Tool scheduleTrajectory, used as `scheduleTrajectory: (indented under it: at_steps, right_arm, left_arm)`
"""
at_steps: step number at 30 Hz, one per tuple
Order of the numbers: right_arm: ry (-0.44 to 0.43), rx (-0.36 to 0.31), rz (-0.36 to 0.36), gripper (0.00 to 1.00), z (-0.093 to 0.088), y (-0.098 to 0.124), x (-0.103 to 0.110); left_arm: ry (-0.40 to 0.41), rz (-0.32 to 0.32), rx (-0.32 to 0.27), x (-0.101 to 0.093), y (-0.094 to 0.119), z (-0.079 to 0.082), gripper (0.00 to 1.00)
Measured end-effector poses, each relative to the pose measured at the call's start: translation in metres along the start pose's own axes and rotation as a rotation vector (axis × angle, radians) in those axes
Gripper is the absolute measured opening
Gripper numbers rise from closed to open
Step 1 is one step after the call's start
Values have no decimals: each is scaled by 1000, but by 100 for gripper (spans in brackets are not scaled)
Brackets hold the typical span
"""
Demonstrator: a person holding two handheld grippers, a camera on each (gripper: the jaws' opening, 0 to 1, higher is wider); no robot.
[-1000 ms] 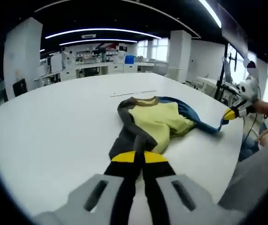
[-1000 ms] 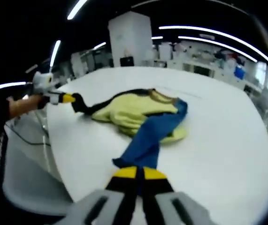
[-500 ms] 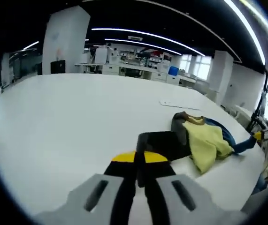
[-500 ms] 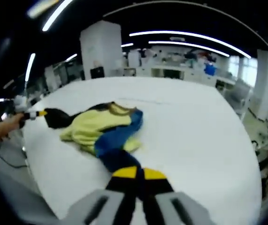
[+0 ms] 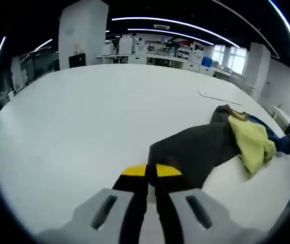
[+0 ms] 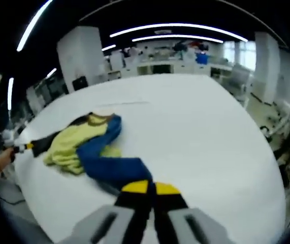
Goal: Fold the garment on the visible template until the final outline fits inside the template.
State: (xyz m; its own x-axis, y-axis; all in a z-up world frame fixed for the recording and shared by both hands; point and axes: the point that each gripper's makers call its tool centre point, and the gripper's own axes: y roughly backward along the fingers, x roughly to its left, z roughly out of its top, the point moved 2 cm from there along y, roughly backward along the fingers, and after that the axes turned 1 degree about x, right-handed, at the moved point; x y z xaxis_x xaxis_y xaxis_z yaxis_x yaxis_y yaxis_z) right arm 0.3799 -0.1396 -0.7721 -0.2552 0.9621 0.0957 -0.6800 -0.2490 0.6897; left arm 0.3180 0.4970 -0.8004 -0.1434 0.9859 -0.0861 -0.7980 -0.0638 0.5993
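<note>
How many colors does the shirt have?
3, plus a tan collar. The shirt's gray sleeve is in the left tool, the blue sleeve in the right tool, yellow between. More may be hidden.

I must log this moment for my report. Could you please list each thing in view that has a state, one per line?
left gripper: shut on the grey sleeve.
right gripper: shut on the blue sleeve.
garment: unfolded, bunched in the middle.
grey sleeve: pulled out flat.
blue sleeve: stretched out.
table: white, garment lying on it.

Colours on the table

Garment (image 5: pixel 226 147): dark grey sleeve, yellow body, blue sleeve, tan collar. Table (image 5: pixel 84 117) plain white. Grippers (image 5: pixel 151 173) black, yellow-tipped.
</note>
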Motion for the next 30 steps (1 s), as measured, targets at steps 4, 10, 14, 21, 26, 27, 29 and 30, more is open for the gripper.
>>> scheduleTrajectory:
  at_steps: [4, 10, 14, 21, 26, 27, 29, 30]
  right_arm:
    - [-10, 11, -17, 0, 0, 3, -9]
    - [-103, 57, -15, 0, -8, -3, -29]
    - [-129, 88, -39, 0, -12, -3, -38]
    - [-93, 114, -114, 0, -15, 2, -56]
    - [-94, 134, -143, 0, -21, 4, -68]
    - [-98, 138, -151, 0, -22, 4, -71]
    - [-93, 151, -169, 0, -25, 6, -74]
    - [-91, 155, -175, 0, -26, 7, -74]
  left_arm:
    - [-37, 21, 10, 8, 0, 0, 1]
    - [-99, 39, 47, 15, -4, -4, 1]
    - [-136, 59, 63, 17, -4, -5, 1]
    - [-223, 97, 80, 24, -11, -5, 1]
    - [-253, 108, 85, 26, -13, -3, 1]
    - [-263, 107, 86, 24, -14, -2, 1]
    - [-271, 109, 91, 24, -15, -3, 1]
    - [-271, 112, 92, 23, -14, -4, 1]
